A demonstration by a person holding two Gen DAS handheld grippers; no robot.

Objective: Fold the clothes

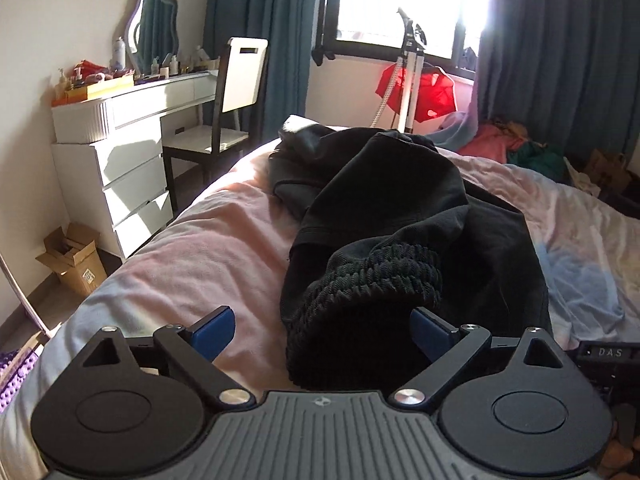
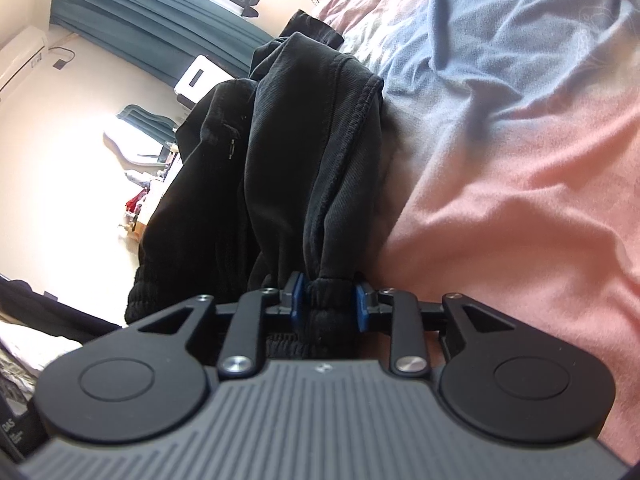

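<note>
Sunlit bed (image 1: 208, 248) is carrying black trousers (image 1: 400, 208); right tool (image 2: 328, 300) is clamping their waistband, left tool (image 1: 322, 332) is gaping at six o'clock, needing its own grip.

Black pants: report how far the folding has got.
Done: little; the pants lie bunched in a heap on the bed. In hand: the right gripper clamps the ribbed waistband; the left gripper is open, gripping nothing. Left: spreading them flat and every fold.

"DAS" — on black device (image 1: 610, 354)
</note>
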